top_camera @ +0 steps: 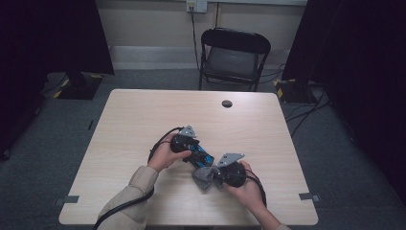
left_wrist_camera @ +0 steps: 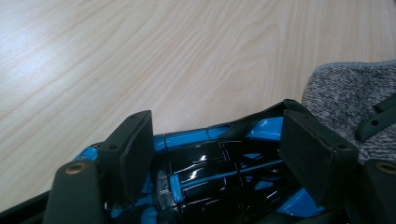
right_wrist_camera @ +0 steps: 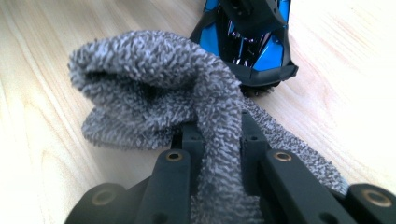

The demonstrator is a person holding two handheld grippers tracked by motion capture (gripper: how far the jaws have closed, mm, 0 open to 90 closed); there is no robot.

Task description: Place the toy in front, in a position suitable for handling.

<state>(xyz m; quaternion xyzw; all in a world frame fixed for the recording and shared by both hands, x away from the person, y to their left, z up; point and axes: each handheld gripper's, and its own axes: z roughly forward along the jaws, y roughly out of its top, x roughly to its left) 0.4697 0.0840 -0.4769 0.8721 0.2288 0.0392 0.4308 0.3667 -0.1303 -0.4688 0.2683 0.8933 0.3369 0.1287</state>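
Note:
A glossy blue and black toy car [top_camera: 201,156] lies on the table's near middle. My left gripper [top_camera: 195,152] comes at it from the left. In the left gripper view its pads [left_wrist_camera: 135,149] stand against both sides of the car [left_wrist_camera: 210,163], so it is shut on it. A grey fuzzy cloth [top_camera: 203,176] hangs bunched just in front of the car's near end. My right gripper [top_camera: 214,176] is shut on it. In the right gripper view the cloth [right_wrist_camera: 154,84] runs up between the jaws of the right gripper [right_wrist_camera: 218,135] and flops left, with the car [right_wrist_camera: 252,42] beyond it.
The light wooden table [top_camera: 143,115] has a round cable hole [top_camera: 227,103] near its far edge. A black folding chair [top_camera: 234,55] stands behind the table. Cables run over the floor at the right, and dark curtains hang on both sides.

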